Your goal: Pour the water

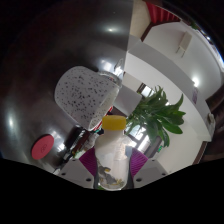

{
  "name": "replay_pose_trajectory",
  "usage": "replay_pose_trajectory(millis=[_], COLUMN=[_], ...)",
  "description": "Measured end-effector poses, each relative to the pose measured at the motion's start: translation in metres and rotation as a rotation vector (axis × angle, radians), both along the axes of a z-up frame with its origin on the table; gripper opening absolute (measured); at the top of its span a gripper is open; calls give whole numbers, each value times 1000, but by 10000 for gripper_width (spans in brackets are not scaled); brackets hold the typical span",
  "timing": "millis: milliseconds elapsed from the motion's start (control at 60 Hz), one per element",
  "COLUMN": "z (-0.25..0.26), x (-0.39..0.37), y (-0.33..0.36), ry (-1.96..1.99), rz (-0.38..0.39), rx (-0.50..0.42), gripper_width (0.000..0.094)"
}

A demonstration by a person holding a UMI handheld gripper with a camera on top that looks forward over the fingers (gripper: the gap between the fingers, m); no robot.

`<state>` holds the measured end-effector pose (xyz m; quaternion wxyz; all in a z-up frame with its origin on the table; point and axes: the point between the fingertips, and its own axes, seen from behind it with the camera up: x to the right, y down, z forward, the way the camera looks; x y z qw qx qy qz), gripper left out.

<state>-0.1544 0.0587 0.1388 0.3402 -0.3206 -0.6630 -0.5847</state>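
Clear plastic water bottle with an orange cap [113, 150] stands upright between the claw [113, 163] pads, its long axis running up and away from the claw; both purple pads [89, 160] seem to press its sides. To its left a red round disc [42, 148] lies on the grey bench [30, 70], and a speckled grey heart-shaped dish [86, 95] sits just beyond the cap. A green leafy plant [157, 112] lies right.

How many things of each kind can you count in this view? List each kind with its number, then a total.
Clear bottle with a yellow top, pressed between both fingers of the gripper: 1
Grey speckled heart-shaped container: 1
Green leafy plant: 1
Red round object: 1
Total: 4
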Motion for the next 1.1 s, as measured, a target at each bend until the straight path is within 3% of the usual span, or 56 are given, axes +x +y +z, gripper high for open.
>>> replay_pose_trajectory(millis=[250,467,483,567,667,750,917,1100], z=[0,23,17,30,16,9,-23,-61], x=[4,26,24,38,47,45,67,75], y=[-4,-15,-19,-20,-27,-24,-17,-9], ry=[155,910,982,1311,1662,1840,2000,2046], rz=[-11,-99,-118,-143,-179,-202,-224,-239], rx=[-24,-170,-151,-257,-395,-393,-485,-490], gripper_width=[393,395,395,412,410,410,411,411])
